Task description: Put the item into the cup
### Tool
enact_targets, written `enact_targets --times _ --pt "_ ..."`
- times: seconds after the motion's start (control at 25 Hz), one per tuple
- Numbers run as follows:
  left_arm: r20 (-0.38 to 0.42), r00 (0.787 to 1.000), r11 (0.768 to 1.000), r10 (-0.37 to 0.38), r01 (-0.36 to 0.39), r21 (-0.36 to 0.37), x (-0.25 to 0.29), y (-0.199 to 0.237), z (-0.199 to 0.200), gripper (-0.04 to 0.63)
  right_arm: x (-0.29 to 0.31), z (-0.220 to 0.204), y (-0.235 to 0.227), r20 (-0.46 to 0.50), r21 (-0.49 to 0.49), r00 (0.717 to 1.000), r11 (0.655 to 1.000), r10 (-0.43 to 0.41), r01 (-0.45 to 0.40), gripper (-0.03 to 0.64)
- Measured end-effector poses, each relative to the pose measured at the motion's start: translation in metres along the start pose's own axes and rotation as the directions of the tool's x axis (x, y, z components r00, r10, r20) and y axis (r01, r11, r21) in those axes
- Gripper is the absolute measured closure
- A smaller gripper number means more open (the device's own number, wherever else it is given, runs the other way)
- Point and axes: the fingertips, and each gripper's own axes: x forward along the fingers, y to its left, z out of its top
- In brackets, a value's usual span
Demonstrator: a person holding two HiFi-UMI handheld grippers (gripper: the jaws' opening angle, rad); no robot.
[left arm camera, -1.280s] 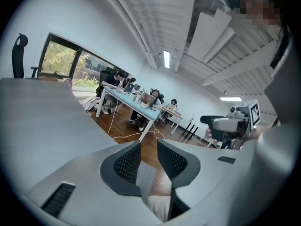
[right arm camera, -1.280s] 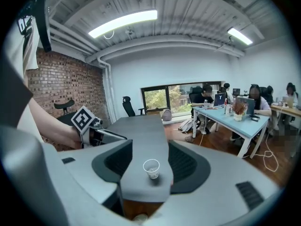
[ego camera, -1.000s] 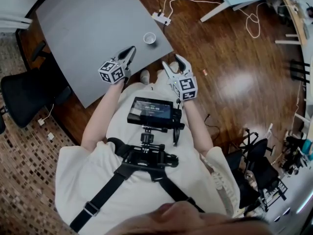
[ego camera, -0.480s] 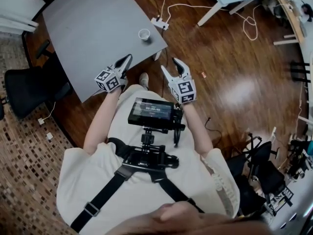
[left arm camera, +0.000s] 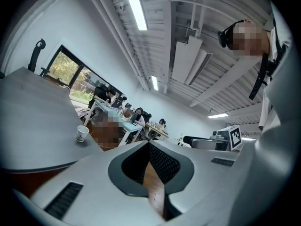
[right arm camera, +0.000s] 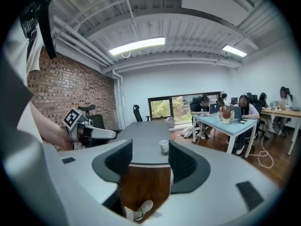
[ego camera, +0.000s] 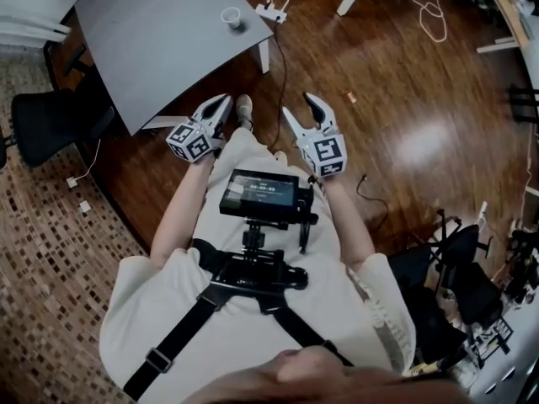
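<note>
A small white paper cup (ego camera: 232, 17) stands near the edge of the grey table (ego camera: 152, 40); it also shows in the left gripper view (left arm camera: 82, 133) and the right gripper view (right arm camera: 163, 146). My left gripper (ego camera: 221, 102) hangs over the wood floor short of the table, jaws shut with nothing between them (left arm camera: 149, 146). My right gripper (ego camera: 301, 108) is beside it, jaws open and empty (right arm camera: 150, 149), pointing toward the cup. A tiny reddish thing (ego camera: 351, 97) lies on the floor to the right; I cannot tell what it is.
A power strip (ego camera: 271, 12) with white cables lies on the floor by the table's leg. A black office chair (ego camera: 42, 124) stands left of the table. A monitor rig (ego camera: 263, 194) hangs on the person's chest. People sit at desks (right arm camera: 230, 117) in the background.
The table and cup have slid up and away in the head view as the person backed off. Both grippers, earlier at the table's edge, are now over bare floor.
</note>
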Motion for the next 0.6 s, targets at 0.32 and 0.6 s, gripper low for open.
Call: enact_targets --times 0.32,0.6 --pt "0.003 0.997 0.996 0.072 -0.072 0.043 -0.068 -0.065 -0.05 0.588 -0.063 -0.039 0.032 -0.009 0.017 0.999 0.999 0.044 -0.043 0.362" --pt "-0.032 0.988 0.985 0.15 -0.147 0.09 -0.093 -0.082 -0.06 0.588 -0.111 -0.043 0.031 0.03 0.103 0.999 0.994 0.018 -0.021 0.362"
